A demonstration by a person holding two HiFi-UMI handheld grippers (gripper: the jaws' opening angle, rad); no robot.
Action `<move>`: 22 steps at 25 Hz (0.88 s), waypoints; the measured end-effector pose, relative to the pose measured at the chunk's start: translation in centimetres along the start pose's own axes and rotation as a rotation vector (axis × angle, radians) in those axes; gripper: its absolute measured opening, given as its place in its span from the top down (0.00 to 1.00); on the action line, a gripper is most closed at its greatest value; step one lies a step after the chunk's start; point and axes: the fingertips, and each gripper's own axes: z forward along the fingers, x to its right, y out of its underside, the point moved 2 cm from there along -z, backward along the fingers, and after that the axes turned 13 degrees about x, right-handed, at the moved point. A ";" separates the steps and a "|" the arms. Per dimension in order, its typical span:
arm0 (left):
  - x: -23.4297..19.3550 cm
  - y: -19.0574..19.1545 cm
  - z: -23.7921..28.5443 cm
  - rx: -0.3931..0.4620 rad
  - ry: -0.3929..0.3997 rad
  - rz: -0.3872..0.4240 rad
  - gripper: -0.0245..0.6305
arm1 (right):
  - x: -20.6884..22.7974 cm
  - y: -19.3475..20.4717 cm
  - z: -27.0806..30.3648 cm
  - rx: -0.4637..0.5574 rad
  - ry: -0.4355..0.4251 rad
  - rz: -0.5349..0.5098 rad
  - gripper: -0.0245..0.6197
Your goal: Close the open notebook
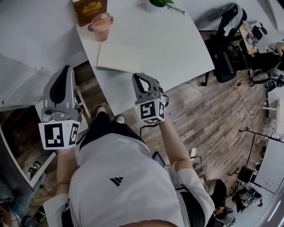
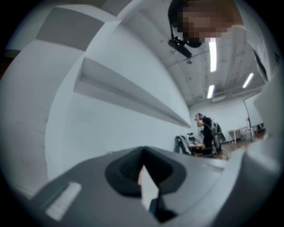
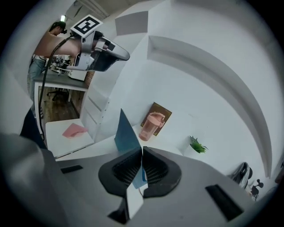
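Observation:
The notebook [image 1: 117, 57] lies on the white table [image 1: 177, 44] with a cream page facing up. My right gripper [image 1: 138, 76] is at its near right edge, shut on the thin blue cover [image 3: 125, 133], which stands up tilted from between the ribbed pads [image 3: 131, 170]. My left gripper [image 1: 66, 68] hangs to the left of the table, off its edge, pointing level at a white wall; its jaws meet at the tips and hold nothing. The left gripper also shows high up in the right gripper view.
A pink lidded cup [image 1: 101, 26] and a brown book [image 1: 90, 9] stand behind the notebook. A small green plant [image 1: 159, 3] is at the table's far side. A pink cloth [image 3: 74, 130] lies on a low white surface. An office chair [image 1: 226, 44] stands to the right.

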 end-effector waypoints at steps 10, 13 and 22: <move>-2.7 0.2 0.5 -0.007 -0.057 0.020 0.95 | 5.1 1.4 5.1 -0.045 0.076 0.049 0.95; -3.6 0.4 0.6 -0.016 -0.073 0.024 0.95 | 6.3 2.4 6.8 -0.074 0.090 0.067 0.95; -6.2 1.2 0.5 -0.053 -0.122 0.046 0.95 | 7.9 5.9 11.3 -0.161 0.120 0.139 0.94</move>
